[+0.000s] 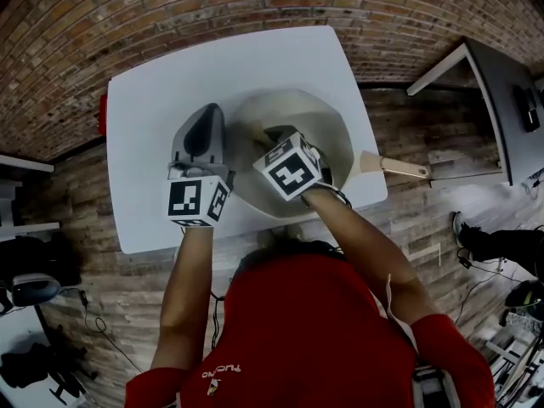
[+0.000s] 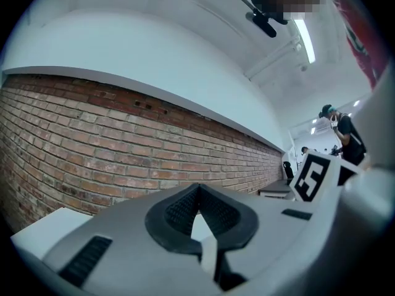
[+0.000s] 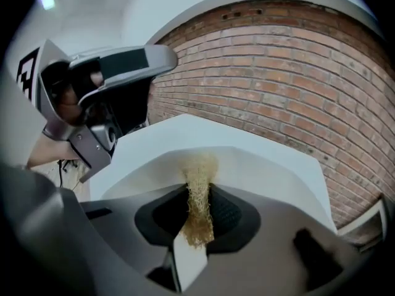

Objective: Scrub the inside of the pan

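A cream pan [image 1: 331, 126] with a wooden handle [image 1: 395, 167] sits on the white table [image 1: 161, 83], near its front right edge. My right gripper [image 1: 270, 136] reaches into the pan and is shut on a tan fibrous scrub pad [image 1: 255, 130]. In the right gripper view the scrub pad [image 3: 199, 193] is pinched between the jaws of the right gripper [image 3: 199, 205] and its tip rests against the pan's pale inner wall [image 3: 271, 171]. My left gripper [image 1: 206, 117] lies on the table just left of the pan. In its own view the left gripper [image 2: 197, 193] has its jaws shut on nothing.
A red object [image 1: 103, 113] sits at the table's left edge. A second table [image 1: 501, 83] stands to the right, with a person's shoe [image 1: 463, 232] below it. Brick wall lies beyond the table, and cables and gear [image 1: 34, 287] lie on the floor at left.
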Motion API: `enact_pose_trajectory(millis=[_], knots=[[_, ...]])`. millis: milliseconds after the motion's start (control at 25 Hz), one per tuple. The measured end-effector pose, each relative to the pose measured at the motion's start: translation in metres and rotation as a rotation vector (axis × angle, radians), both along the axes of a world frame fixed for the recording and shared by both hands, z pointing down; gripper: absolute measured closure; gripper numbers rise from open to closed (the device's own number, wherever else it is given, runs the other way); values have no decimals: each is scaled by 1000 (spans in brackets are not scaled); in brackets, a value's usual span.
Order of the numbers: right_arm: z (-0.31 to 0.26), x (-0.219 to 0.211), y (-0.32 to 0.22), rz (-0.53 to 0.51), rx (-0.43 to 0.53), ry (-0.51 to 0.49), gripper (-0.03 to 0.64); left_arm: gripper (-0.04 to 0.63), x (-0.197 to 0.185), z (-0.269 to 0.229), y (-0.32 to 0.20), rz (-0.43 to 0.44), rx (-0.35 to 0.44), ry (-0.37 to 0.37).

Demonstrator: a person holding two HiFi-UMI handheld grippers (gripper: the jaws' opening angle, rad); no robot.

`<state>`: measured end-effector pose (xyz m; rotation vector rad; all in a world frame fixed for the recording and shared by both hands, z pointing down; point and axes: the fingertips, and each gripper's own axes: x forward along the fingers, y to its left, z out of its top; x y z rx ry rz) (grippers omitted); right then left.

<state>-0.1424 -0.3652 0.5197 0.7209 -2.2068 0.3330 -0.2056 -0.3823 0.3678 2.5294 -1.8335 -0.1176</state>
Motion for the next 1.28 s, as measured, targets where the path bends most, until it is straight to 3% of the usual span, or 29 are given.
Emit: enact_pose_trajectory(millis=[240,560,960,1080,1280], knots=[[17,-15,14,-95,-3,74,531,581,-1,3,7,-2,-10,-1],[13,51,-1,-9,1,170,531,581,5,2,8,13,-4,4],[-1,111,-3,-11,77,328,531,581,21,4,8,32,-10,3],[-5,96,7,-88,102,302,531,581,22,4,9,28,-9,1],[-7,34,44,-357,125,202,531,581,12,2,14,0,-6,-7]])
